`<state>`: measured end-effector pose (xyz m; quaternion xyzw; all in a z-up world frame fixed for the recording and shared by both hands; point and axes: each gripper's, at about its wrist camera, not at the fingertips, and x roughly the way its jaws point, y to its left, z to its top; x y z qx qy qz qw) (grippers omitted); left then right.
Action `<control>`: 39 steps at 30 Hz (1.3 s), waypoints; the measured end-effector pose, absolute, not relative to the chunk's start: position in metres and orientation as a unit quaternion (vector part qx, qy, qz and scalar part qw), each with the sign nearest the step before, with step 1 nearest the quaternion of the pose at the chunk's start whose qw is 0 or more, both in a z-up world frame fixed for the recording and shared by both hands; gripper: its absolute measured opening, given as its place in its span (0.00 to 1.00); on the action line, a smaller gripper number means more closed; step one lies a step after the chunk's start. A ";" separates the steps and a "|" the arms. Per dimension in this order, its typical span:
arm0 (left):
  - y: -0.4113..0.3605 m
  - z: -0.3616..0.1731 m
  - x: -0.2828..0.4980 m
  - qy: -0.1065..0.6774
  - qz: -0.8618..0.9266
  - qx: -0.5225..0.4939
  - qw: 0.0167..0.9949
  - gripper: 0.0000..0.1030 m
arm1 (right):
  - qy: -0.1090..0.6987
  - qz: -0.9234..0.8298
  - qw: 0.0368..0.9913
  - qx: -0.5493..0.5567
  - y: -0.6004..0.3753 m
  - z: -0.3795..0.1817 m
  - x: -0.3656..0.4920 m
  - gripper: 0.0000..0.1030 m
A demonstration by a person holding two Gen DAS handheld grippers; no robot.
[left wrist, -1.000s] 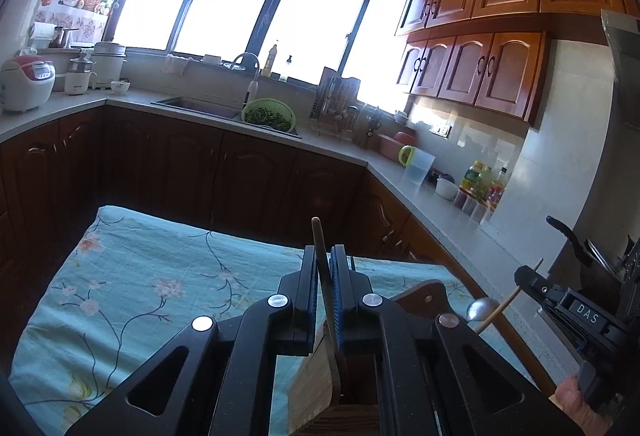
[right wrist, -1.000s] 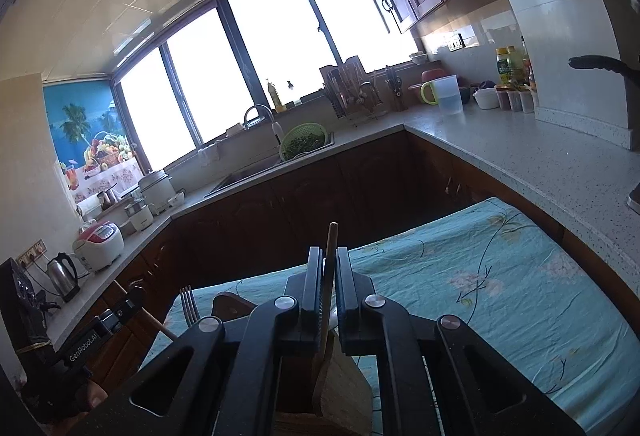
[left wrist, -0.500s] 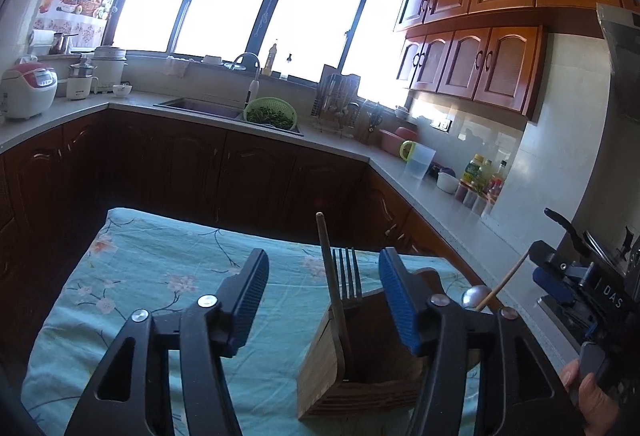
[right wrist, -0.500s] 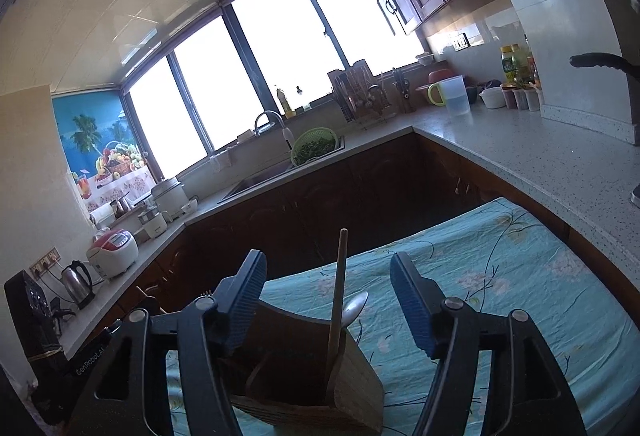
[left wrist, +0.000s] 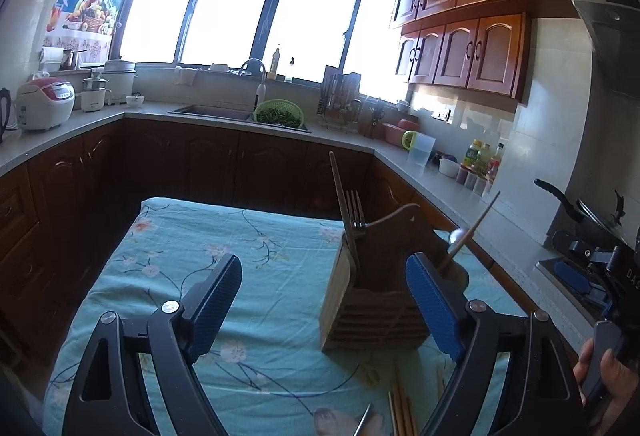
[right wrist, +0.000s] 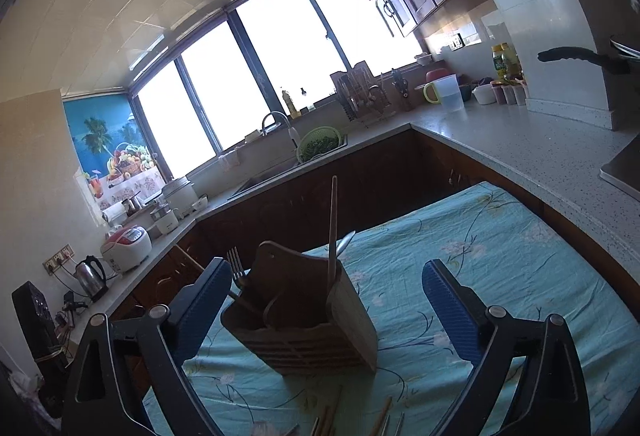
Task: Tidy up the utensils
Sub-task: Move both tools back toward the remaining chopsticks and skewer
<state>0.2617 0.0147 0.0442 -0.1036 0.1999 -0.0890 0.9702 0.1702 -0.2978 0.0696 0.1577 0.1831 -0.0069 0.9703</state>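
A wooden utensil holder (left wrist: 372, 300) stands on the teal flowered cloth (left wrist: 200, 268). A fork (left wrist: 354, 210), a wooden chopstick (left wrist: 342, 204) and a spoon with a wooden handle (left wrist: 466, 236) stand in it. My left gripper (left wrist: 324, 308) is open and empty, just short of the holder. My right gripper (right wrist: 332, 312) is open and empty in front of the holder (right wrist: 304, 320), where the chopstick (right wrist: 333, 228), fork (right wrist: 236, 268) and spoon (right wrist: 345, 239) show. Loose chopsticks (left wrist: 400, 412) and a metal utensil (left wrist: 364, 420) lie on the cloth near me, also seen in the right wrist view (right wrist: 352, 420).
Dark kitchen cabinets and a grey counter (left wrist: 440, 188) run around the table on the far and right sides. A sink with a green colander (left wrist: 280, 114) is at the back. A pan on the stove (left wrist: 580, 212) is at the right.
Both grippers were shut on a chopstick over the holder; they opened, left the chopsticks standing in it, and drew back toward me.
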 end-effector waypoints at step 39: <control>0.007 0.001 0.186 0.386 -0.089 -0.041 0.917 0.73 | 0.345 -0.023 0.928 0.138 -0.272 -0.038 0.109 0.55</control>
